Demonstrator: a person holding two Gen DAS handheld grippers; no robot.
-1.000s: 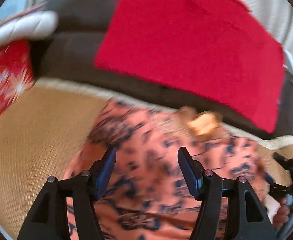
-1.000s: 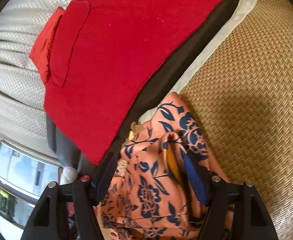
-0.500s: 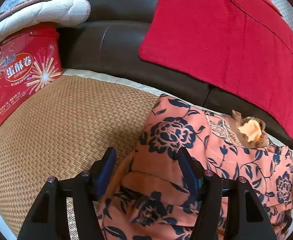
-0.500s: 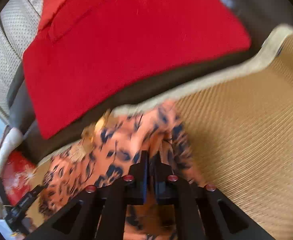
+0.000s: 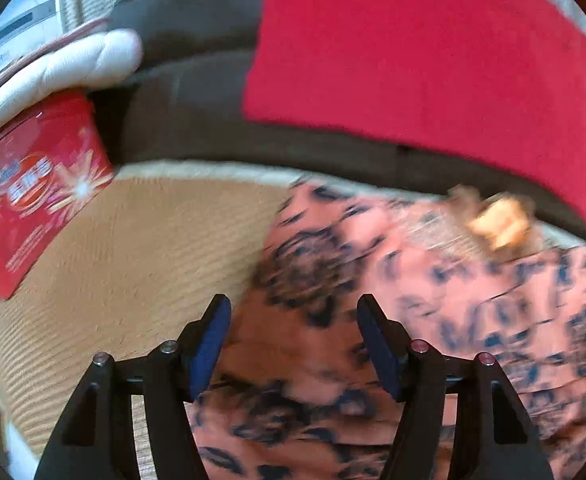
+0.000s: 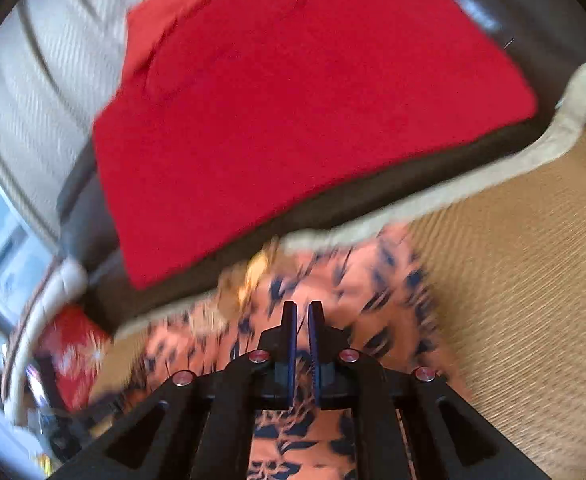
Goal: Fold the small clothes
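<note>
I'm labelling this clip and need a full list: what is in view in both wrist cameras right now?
floral garment: one, salmon with dark blue flowers, crumpled on the mat, under both grippers
woven mat: one, tan with a pale border, covering the seat
sofa: one, dark brown, behind the mat
red cloth: one, red, flat against the sofa back
red tin: one, red with printed sparkles, at the mat's left edge
white cushion: one, white, quilted, above the tin
left gripper: one, black with blue pads, jaws apart over the garment
right gripper: one, black, jaws shut; whether it pinches fabric is blurred
</note>
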